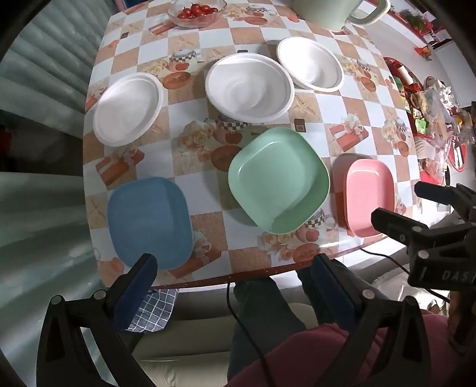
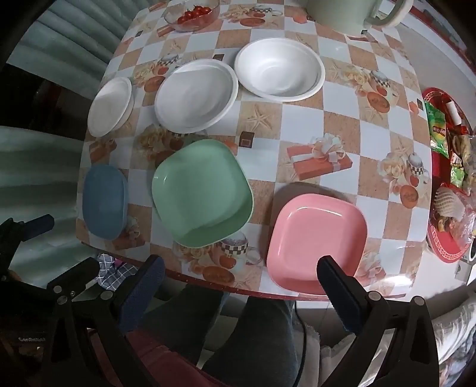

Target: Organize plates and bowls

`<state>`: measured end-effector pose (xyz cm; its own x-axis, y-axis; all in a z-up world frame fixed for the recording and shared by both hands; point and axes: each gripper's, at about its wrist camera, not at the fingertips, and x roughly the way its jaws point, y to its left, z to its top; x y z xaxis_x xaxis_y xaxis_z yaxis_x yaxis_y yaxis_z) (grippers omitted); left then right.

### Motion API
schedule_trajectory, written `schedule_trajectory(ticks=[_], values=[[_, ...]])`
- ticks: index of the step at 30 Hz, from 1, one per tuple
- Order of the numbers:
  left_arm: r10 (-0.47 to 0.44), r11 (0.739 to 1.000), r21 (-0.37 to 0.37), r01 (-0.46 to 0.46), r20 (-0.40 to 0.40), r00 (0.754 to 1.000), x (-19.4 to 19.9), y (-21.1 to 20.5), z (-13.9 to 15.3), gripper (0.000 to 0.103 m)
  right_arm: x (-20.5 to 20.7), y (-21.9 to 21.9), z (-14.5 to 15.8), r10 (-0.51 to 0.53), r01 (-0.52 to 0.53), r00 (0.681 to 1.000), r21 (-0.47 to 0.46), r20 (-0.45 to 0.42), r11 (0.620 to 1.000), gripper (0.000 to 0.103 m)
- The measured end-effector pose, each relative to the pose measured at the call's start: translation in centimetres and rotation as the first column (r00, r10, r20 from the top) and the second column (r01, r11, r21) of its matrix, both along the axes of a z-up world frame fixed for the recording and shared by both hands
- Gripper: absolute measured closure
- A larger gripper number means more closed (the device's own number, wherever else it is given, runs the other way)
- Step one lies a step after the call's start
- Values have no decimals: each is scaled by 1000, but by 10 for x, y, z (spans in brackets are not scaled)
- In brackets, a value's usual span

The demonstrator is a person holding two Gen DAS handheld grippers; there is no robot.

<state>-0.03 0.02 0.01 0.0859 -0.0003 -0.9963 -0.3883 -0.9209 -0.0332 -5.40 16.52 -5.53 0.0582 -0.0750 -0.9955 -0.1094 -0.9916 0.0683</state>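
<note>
On the checked tablecloth lie a blue square plate (image 1: 150, 221) (image 2: 104, 205), a green square plate (image 1: 278, 180) (image 2: 202, 192) that seems to sit on another green piece, and a pink square plate (image 1: 369, 196) (image 2: 316, 241). Behind them are a white plate (image 1: 128, 108) (image 2: 110, 105), a wider white plate (image 1: 248, 87) (image 2: 196, 95) and a white bowl (image 1: 311, 64) (image 2: 279, 70). My left gripper (image 1: 235, 285) is open and empty above the near table edge, by the blue plate. My right gripper (image 2: 241, 285) is open and empty, near the pink plate.
A glass bowl of tomatoes (image 1: 196, 12) (image 2: 192, 13) and a pale green jug (image 1: 336, 12) (image 2: 354, 15) stand at the back. A red tray of snacks (image 2: 446, 178) lies at the right. The table edge (image 2: 208, 282) is just below my fingers, over the person's legs.
</note>
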Motion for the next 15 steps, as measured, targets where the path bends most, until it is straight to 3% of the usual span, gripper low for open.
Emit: schedule_trajectory(ticks=[15], values=[[4, 1000, 5, -4, 13, 1000, -8, 1, -3, 0, 2, -4, 0, 6, -6, 1000, 13, -5, 1000, 0]])
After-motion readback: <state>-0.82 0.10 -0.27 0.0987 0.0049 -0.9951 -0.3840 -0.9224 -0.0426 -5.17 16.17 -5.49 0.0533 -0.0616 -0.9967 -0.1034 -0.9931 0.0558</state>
